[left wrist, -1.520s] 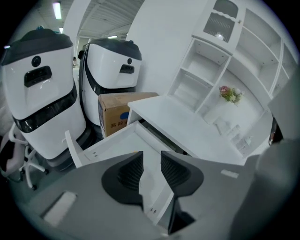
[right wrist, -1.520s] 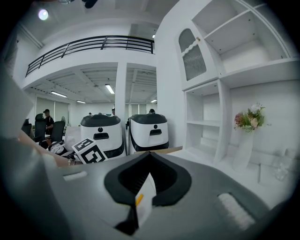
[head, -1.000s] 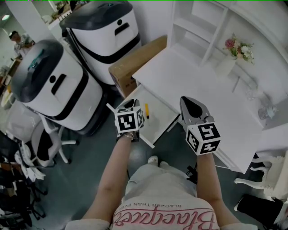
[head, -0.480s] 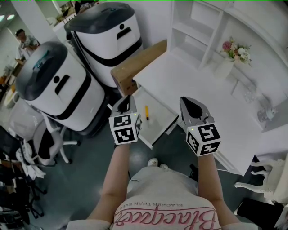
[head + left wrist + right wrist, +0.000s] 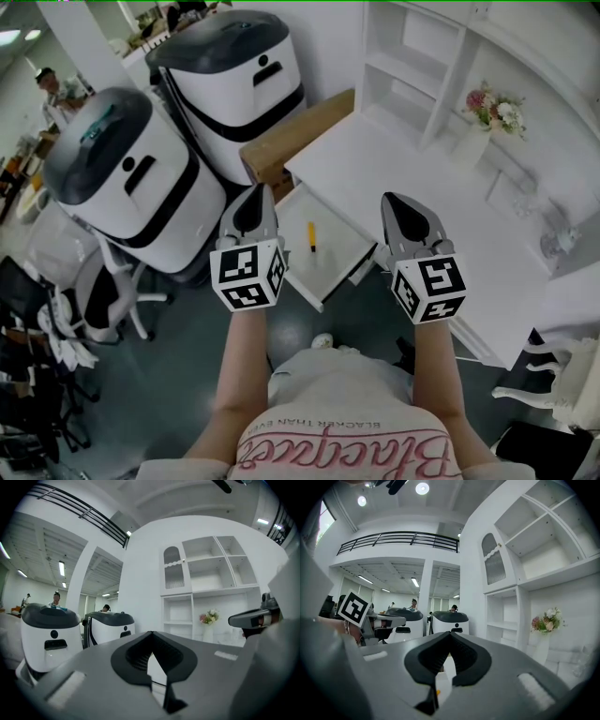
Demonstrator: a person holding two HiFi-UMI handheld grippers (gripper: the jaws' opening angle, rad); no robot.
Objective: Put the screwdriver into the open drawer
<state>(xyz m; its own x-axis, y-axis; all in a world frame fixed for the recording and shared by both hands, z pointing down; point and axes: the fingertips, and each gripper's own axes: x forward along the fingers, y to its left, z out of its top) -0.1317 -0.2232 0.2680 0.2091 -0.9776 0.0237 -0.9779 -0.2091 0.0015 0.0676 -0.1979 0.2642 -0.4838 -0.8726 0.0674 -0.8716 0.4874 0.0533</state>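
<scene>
1. While a person held a gripper in each hand, a white worktop [image 5: 422,178] spread across the right of the head view, with a white shelf unit [image 5: 422,66] standing at its far side.
2. Two large white machines with dark tops [image 5: 131,187] stood side by side to the left of the worktop.
3. A brown cardboard box [image 5: 300,131] leaned between the nearer machine and the worktop's left end.
4. The open drawer [image 5: 328,272] stood pulled out from the worktop's left front, white inside, just below the box.
5. The left gripper [image 5: 254,195] was held level at the drawer's left edge. Its jaws were pressed together with nothing between them, as the left gripper view showed.
6. The right gripper [image 5: 392,202] was held level at the drawer's right, over the worktop's front edge. Its jaw tips also met, pinching nothing.
7. A white vase of pink flowers [image 5: 492,108] stood on the worktop by the shelf unit, well apart from both grippers.
8. The screwdriver [image 5: 311,236], with a yellow handle, lay flat inside the open drawer, between the two grippers and touched by neither.
</scene>
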